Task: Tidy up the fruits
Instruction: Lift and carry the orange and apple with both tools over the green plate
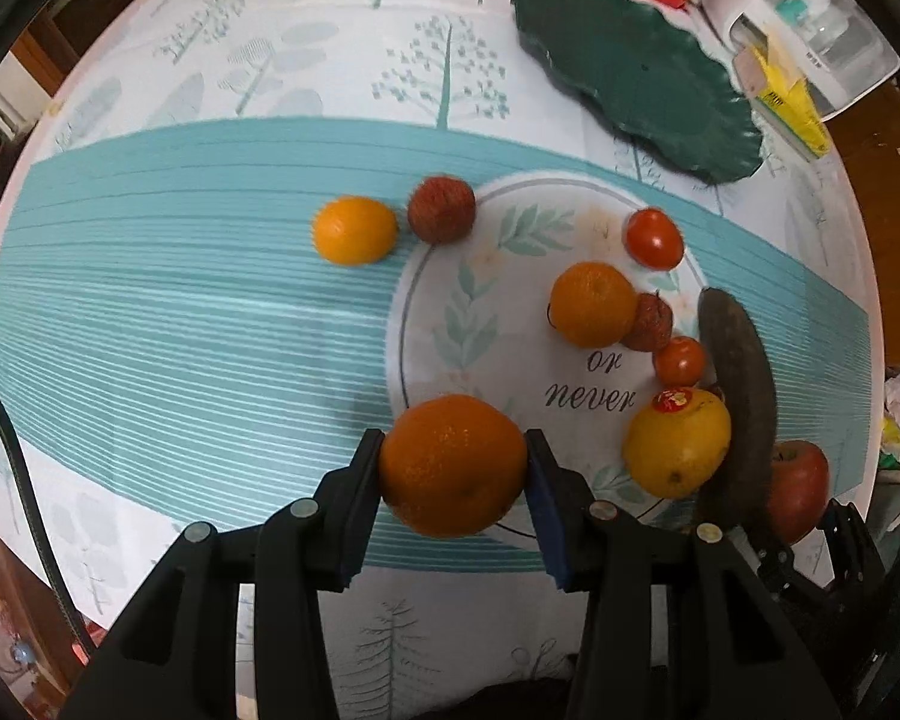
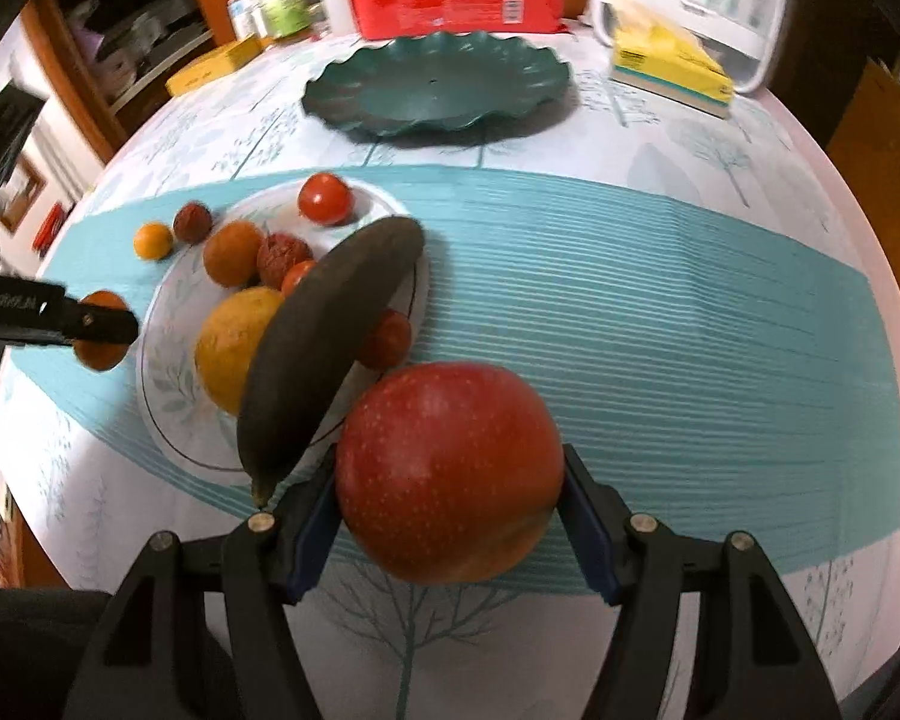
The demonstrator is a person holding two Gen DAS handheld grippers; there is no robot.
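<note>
Between the left gripper's blue pads sat a big orange, pinched at its widest girth, with the white floral plate just ahead and a little to the right, while the right gripper had closed likewise on a red apple, the dark overripe banana lying just off its left finger. The green scalloped plate waited well ahead of the apple, bare. To my eye the tidy play was to keep both squeezes steady, carry each fruit level, skirt the banana, and let go only once the fruit touched its dish.
</note>
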